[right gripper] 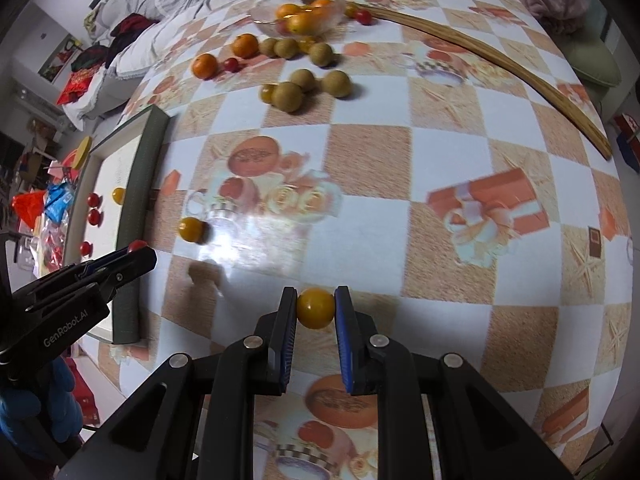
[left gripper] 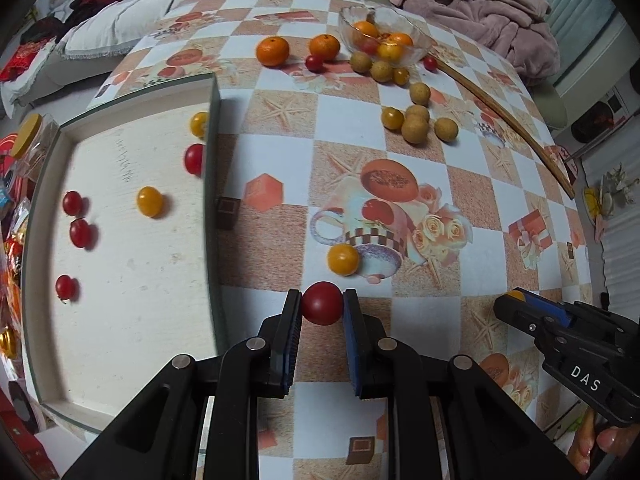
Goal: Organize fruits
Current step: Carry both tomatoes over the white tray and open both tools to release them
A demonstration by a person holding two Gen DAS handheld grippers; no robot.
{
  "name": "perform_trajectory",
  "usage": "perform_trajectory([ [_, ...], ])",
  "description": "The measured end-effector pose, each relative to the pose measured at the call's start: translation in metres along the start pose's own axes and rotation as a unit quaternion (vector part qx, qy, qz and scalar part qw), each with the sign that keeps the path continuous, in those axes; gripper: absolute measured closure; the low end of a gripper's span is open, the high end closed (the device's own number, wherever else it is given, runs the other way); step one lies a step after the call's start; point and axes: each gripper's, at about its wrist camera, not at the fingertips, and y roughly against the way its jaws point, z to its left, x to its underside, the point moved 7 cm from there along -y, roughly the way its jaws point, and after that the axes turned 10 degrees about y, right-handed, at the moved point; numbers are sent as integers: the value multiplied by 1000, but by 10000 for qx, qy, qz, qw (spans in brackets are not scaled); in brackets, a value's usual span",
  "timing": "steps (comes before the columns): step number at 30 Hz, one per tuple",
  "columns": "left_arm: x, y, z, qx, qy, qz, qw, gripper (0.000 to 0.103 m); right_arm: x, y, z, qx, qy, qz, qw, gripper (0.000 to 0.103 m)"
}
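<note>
My left gripper [left gripper: 322,306] is shut on a red cherry tomato [left gripper: 322,303], held above the tablecloth just right of the white tray [left gripper: 132,280]. The tray holds several red and yellow cherry tomatoes. My right gripper [right gripper: 316,306] is shut on a yellow cherry tomato [right gripper: 315,307] over the table's near part; it also shows in the left wrist view [left gripper: 516,298] at the right. A loose yellow tomato [left gripper: 343,259] lies on the cloth ahead. Farther back lie tan longans [left gripper: 416,128], two oranges [left gripper: 273,51] and a glass bowl [left gripper: 416,42] of fruit.
A long wooden stick [left gripper: 516,128] lies across the table's far right. Pink and grey blankets [left gripper: 480,4] sit behind the table. Clutter and a yellow-lidded jar [left gripper: 26,136] stand left of the tray. The left gripper shows in the right wrist view [right gripper: 132,258] beside the tray's green rim [right gripper: 138,220].
</note>
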Motion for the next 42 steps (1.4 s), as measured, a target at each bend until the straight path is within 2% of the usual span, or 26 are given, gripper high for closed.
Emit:
perform_trajectory([
  [10,-2,17,51,-115,416,-199,9989,81,-25,-9,61,-192,562,-10,9982,82],
  [18,2,29,108,-315,898,-332,9949,81,-40,-18,115,-386,1003,17,9942,82],
  [30,11,33,185,-706,1379,-407,9871,81,-62,-41,206,-695,1797,84,9812,82],
  [34,14,26,203,-795,1496,-322,9850,81,-67,-58,223,-801,1837,238,9794,82],
  [42,14,17,213,-873,1464,-252,9851,81,-79,-84,236,-660,1943,388,9780,82],
])
